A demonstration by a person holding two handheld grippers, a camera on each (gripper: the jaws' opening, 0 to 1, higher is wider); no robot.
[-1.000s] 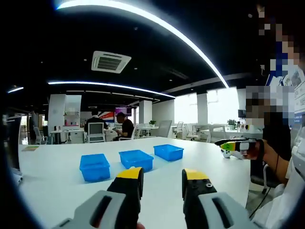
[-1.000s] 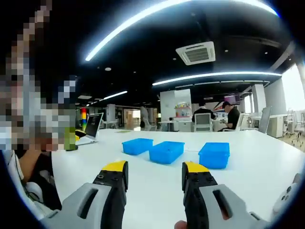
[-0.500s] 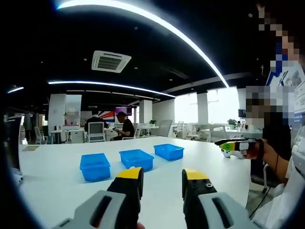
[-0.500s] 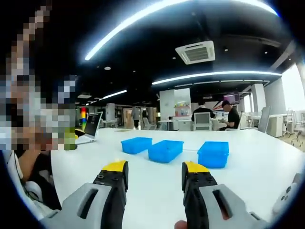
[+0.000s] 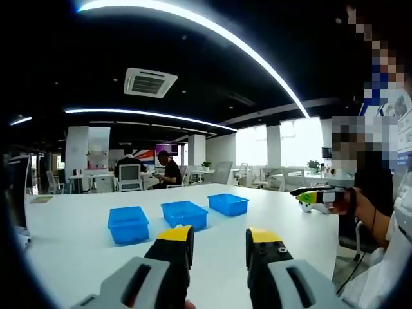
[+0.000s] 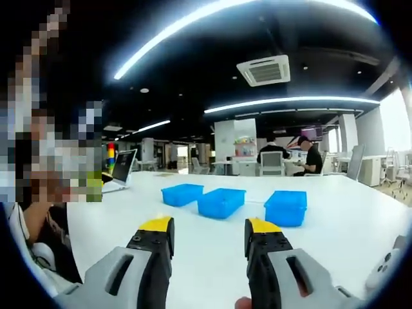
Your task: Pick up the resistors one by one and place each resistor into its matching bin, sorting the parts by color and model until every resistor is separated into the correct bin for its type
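Observation:
Three blue bins stand in a row on the white table (image 5: 77,257): the left bin (image 5: 128,225), the middle bin (image 5: 184,214) and the right bin (image 5: 228,205). In the right gripper view the same row reads left bin (image 6: 182,194), middle bin (image 6: 221,202) and right bin (image 6: 286,207). My left gripper (image 5: 219,248) hovers short of the bins, open, with nothing between its yellow-tipped fingers. My right gripper (image 6: 209,238) is also open and holds nothing. From the left gripper view it appears as the right gripper (image 5: 318,198), held in a hand beside the table's right edge.
An open laptop (image 6: 125,168) sits on the table's far left. A small white object (image 6: 385,264) lies at the lower right edge. People sit at desks (image 5: 168,172) far behind the bins. Bare tabletop (image 6: 335,238) spreads in front of the bins.
The right gripper view has drifted a little, so the bins sit slightly further left in it. Nothing on the table has moved, and both grippers stay open.

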